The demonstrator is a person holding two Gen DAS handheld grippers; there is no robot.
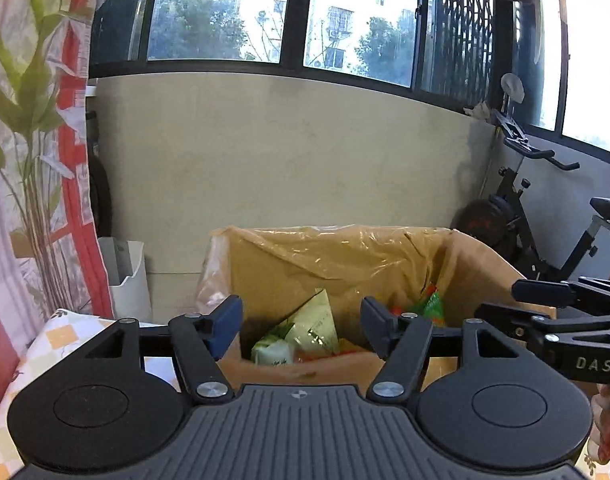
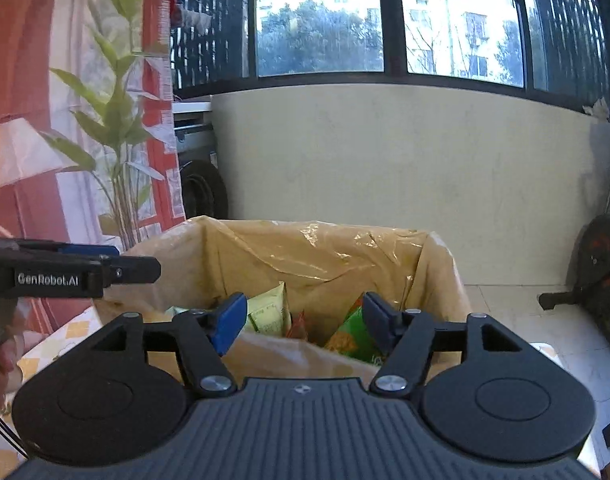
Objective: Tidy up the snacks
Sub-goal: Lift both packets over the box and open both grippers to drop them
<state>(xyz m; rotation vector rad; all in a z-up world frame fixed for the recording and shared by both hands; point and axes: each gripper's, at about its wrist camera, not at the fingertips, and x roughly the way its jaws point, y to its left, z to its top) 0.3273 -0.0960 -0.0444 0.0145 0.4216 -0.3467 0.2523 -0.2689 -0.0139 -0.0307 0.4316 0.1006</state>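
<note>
Snacks (image 1: pixel 305 332) stand tilted in the box (image 1: pixel 345 252); both tools (image 1: pixel 301 326) (image 2: pixel 305 322) gape wide, empty.

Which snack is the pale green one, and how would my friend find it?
Under the big window stands a cardboard box lined with crinkly plastic. Inside, on its left, a pale green packet stands tilted with one corner pointing up. The other snacks on the right are brighter green and orange.

box (image 1: pixel 481 264) open-topped, snack packets (image 1: pixel 305 332) filling bottom

Snack packets (image 1: pixel 305 336) half-hidden inside box (image 1: pixel 485 256)
</note>
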